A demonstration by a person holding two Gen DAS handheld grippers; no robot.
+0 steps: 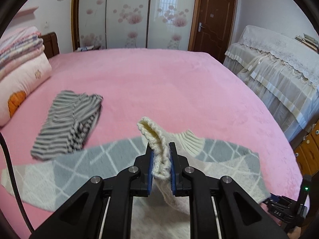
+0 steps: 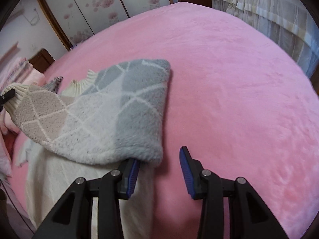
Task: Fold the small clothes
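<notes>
A fluffy small sweater (image 1: 65,171), grey, beige and white with a diamond pattern, lies on the pink bed. My left gripper (image 1: 161,155) is shut on its cream ribbed sleeve cuff (image 1: 157,139) and holds it above the sweater body. In the right wrist view the sleeve (image 2: 111,115) is lifted and drawn across the sweater, with the left gripper's tip (image 2: 7,95) at the cuff. My right gripper (image 2: 159,159) is open; its left finger (image 2: 132,175) sits under the sleeve's shoulder edge. A folded grey-striped garment (image 1: 69,121) lies to the left.
The pink bed (image 2: 229,79) stretches far and right. Folded quilts and a pillow (image 1: 22,73) are stacked at the left. Lace-covered furniture (image 1: 279,69) stands right of the bed, with a wardrobe (image 1: 127,14) and door (image 1: 215,20) behind.
</notes>
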